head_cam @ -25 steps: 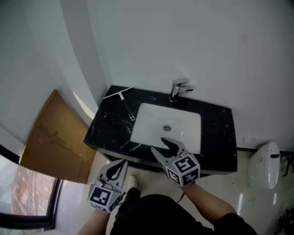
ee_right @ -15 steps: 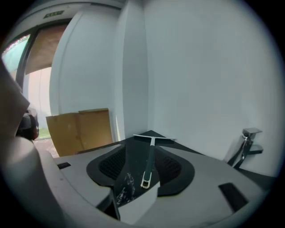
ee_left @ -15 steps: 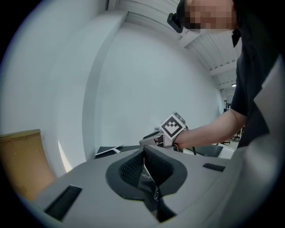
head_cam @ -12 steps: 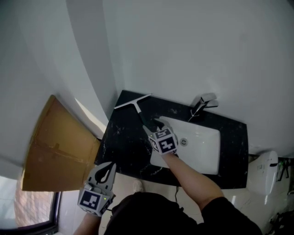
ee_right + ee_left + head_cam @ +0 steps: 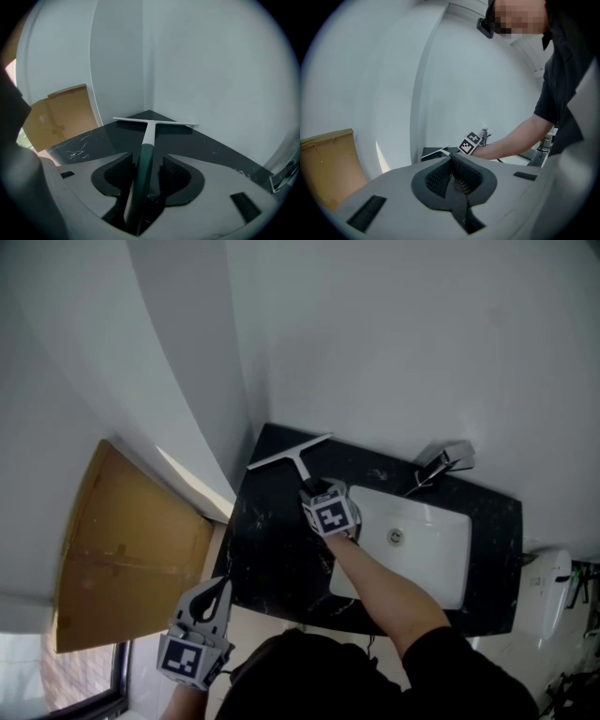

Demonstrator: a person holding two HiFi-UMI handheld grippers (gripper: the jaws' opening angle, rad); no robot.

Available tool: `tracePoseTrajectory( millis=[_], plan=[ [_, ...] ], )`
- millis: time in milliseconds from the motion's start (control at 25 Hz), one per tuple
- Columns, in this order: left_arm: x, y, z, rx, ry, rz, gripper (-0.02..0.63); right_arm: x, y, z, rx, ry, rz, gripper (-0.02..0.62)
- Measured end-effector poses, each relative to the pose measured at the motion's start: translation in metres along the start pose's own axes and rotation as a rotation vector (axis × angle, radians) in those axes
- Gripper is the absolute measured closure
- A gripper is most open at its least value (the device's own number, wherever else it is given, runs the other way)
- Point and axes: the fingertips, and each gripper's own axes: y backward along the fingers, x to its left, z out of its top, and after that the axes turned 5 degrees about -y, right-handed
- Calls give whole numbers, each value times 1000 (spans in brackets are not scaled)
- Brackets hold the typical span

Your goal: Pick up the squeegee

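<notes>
Where right gripper [image 5: 311, 489] straddles squeegee [image 5: 149, 127] handle, jaws apart; left gripper [image 5: 222, 585] jaws together, empty; handle end hidden.

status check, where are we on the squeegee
Right gripper open, jaws astride squeegee handle. It lies flat on black counter, not lifted. Left gripper shut, empty. Nothing in the way.

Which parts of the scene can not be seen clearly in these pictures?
Squeegee handle: head view, covered by the right gripper.
Faucet: right gripper view, cut off at the lens edge.
Sink basin: head view, partly under the person's arm.
</notes>
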Motion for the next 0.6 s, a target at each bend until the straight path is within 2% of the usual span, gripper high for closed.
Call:
tracePoseTrajectory(
  millis=[80, 160, 320, 600],
  plan=[
    [5, -3, -2, 6, 7, -2, 606, -1, -5, -1, 13, -5, -10, 399],
    [8, -5, -2, 8, 12, -4, 606, 0, -8, -1, 18, -16, -9, 445],
    [10, -10, 0, 8, 10, -12, 606, 0, -7, 0, 17, -13, -17, 486],
    [2, -13, 3, -9, 4, -24, 606, -3, 18, 8, -34, -31, -14, 492]
  ],
)
